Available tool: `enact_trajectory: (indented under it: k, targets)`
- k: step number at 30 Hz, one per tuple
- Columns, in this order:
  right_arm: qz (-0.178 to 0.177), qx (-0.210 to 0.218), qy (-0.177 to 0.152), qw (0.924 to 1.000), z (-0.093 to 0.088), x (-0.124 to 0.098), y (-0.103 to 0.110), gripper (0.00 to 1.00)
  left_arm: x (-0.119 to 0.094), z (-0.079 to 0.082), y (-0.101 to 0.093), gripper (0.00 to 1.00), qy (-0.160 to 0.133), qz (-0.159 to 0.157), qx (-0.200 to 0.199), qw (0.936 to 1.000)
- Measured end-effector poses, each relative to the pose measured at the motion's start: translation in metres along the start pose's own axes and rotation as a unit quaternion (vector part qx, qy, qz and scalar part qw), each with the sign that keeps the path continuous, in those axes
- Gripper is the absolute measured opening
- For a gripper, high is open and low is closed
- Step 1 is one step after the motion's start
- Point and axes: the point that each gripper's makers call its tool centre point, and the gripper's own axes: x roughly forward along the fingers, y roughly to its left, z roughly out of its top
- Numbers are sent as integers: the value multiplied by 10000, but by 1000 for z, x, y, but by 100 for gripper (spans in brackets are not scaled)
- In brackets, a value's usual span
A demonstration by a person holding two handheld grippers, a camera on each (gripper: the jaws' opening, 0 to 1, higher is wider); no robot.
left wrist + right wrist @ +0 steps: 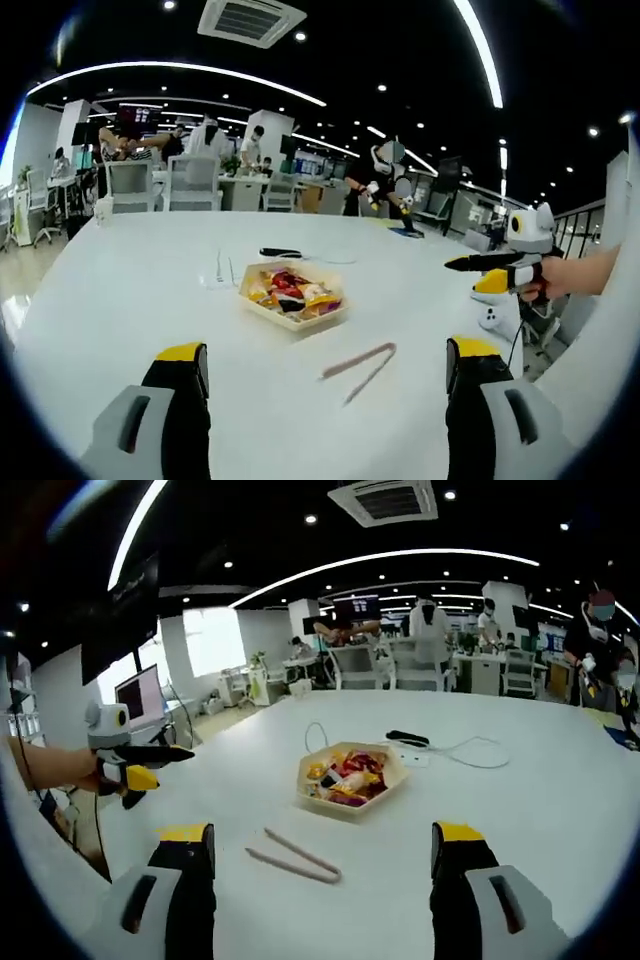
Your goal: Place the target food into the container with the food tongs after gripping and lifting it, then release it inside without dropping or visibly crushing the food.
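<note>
Yellow-tipped jaws of the left gripper [326, 372] rise from the bottom of the left gripper view, spread wide with nothing between them; only bare white table [120, 300] shows in the gap. Just beyond them lie the food tongs [360, 367], a pale pink pair resting flat on the table, its two arms joined at one end and slightly splayed at the other. No gripper touches them. Past the tongs sits the container [293, 294], a shallow tan tray holding mixed food in red, orange, yellow and white pieces; single items are too small to tell apart.

From the right gripper view, the right gripper [324, 852] stands the same way, jaws wide apart and holding nothing. The tongs [294, 859] lie between its jaws and the container [350, 778], near the tray but apart from it.

Behind the container a dark object with a white cable [470, 751] lies on the table. Each gripper appears in the other's view, held by a hand at the table's edge: the right one [500, 270] at the right side, the left one [135, 760] at the left side. Farther back are office chairs [192, 183], desks and standing people, with a ceiling vent [250, 20] overhead.
</note>
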Motion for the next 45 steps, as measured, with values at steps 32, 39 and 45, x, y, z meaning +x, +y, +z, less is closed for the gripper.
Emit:
enact_trajectory:
  k: [32, 39, 45]
  targets:
    - [-173, 605, 5, 9980, -21, -35, -15, 95, -31, 3, -10, 99, -268, 183, -489, 9983]
    - [-159, 818, -14, 9965, -20, -31, -17, 94, -33, -2, -9, 99, -259, 275, -573, 9976]
    - [-154, 873, -18, 9961, -19, -29, -17, 94, -33, -4, -11, 99, -238, 260, -625, 9974]
